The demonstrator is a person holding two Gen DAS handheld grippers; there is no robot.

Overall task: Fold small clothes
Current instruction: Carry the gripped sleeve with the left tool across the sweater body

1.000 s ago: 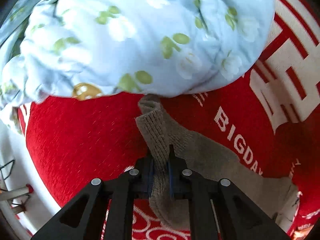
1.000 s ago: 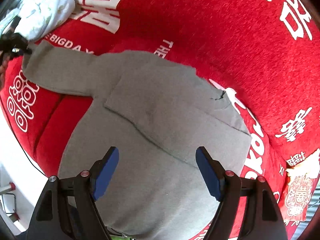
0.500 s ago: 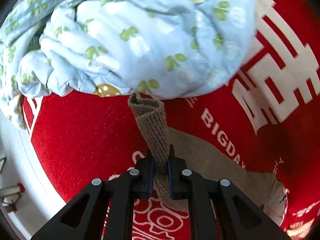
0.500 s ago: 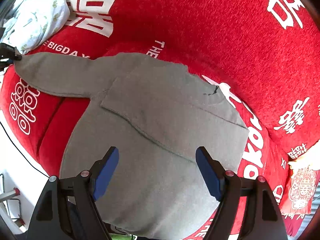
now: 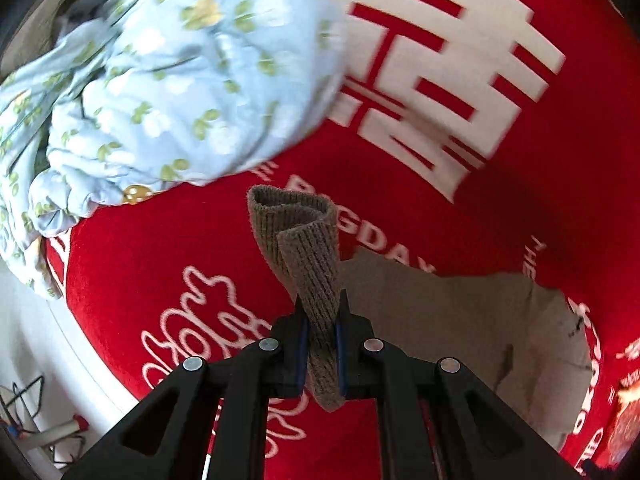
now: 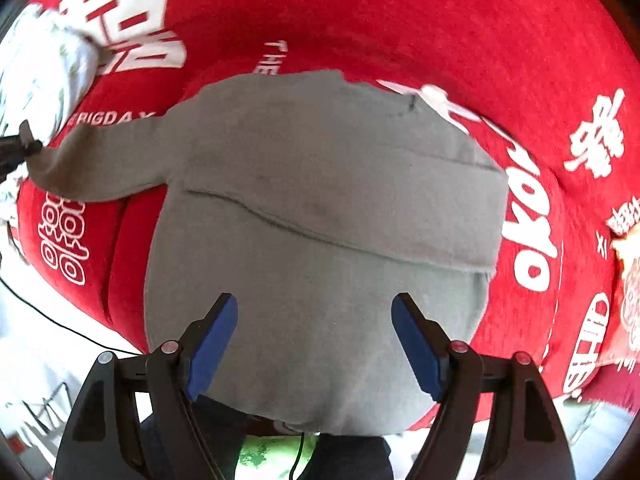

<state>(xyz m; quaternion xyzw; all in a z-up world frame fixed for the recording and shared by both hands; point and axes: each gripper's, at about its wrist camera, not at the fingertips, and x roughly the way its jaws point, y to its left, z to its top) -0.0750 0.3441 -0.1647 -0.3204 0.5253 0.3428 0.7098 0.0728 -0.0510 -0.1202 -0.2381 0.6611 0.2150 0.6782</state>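
Observation:
A small grey sweater (image 6: 320, 208) lies flat on a red bed cover (image 6: 440, 20), one sleeve folded across its chest. Its other sleeve (image 6: 100, 160) stretches out to the left. My left gripper (image 5: 322, 316) is shut on that sleeve's ribbed cuff (image 5: 300, 236), which stands lifted off the cover; the same gripper (image 6: 16, 150) shows at the left edge of the right wrist view. The sweater's body (image 5: 460, 320) appears at lower right in the left wrist view. My right gripper (image 6: 314, 312) hangs open above the sweater's lower half, with nothing between its blue pads (image 6: 212, 332).
A bunched light-blue floral quilt (image 5: 180, 80) lies on the bed beyond the cuff and shows again as the quilt (image 6: 44, 76) at upper left. The bed's edge and white floor (image 5: 24, 340) lie to the left. A black cable (image 6: 60, 324) runs over the floor.
My left gripper has lifted the cuff and carried it away from the quilt, toward the sweater's body; the sleeve now hangs raised. The right gripper shifted sideways over the sweater, still open.

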